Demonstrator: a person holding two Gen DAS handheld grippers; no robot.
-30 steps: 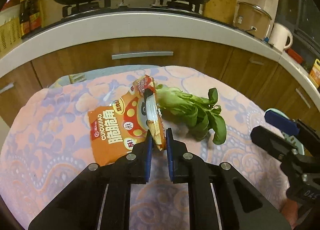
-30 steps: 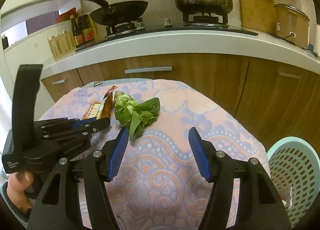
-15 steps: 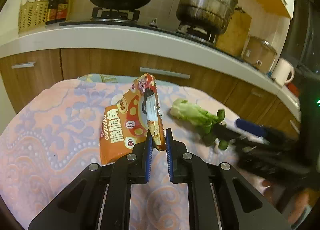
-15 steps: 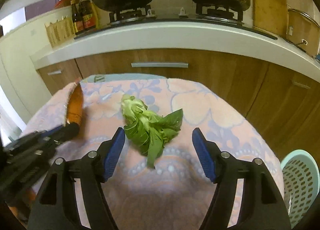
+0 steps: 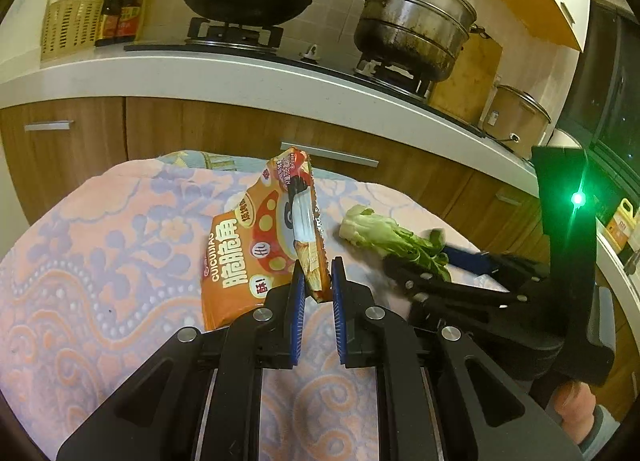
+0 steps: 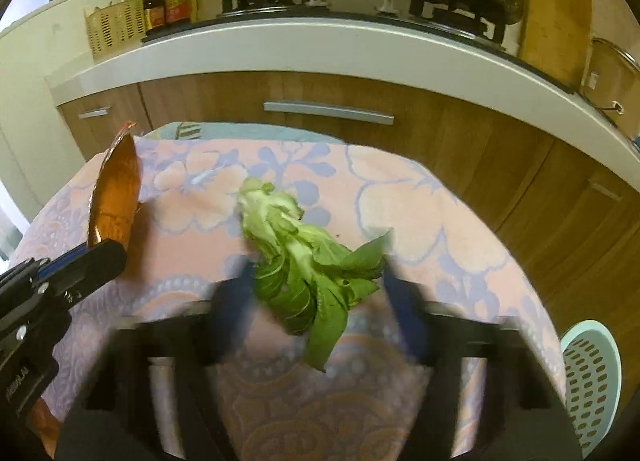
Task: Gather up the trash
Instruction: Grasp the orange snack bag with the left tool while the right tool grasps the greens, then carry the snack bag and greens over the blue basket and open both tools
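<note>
My left gripper is shut on the edge of an orange snack bag and holds it up above the patterned cloth. The bag also shows edge-on in the right wrist view, with the left gripper below it. A green leafy vegetable lies on the cloth. My right gripper is open, blurred, with a finger on either side of the vegetable's leafy end. In the left wrist view the right gripper reaches the vegetable.
A table covered by a pink and purple cloth stands before wooden cabinets. A pale blue perforated basket stands on the floor at the right. On the counter are a wok, a steel pot and bottles.
My right gripper has moved forward so its open fingers now flank the vegetable. My left gripper has raised the snack bag and swung to the left.
</note>
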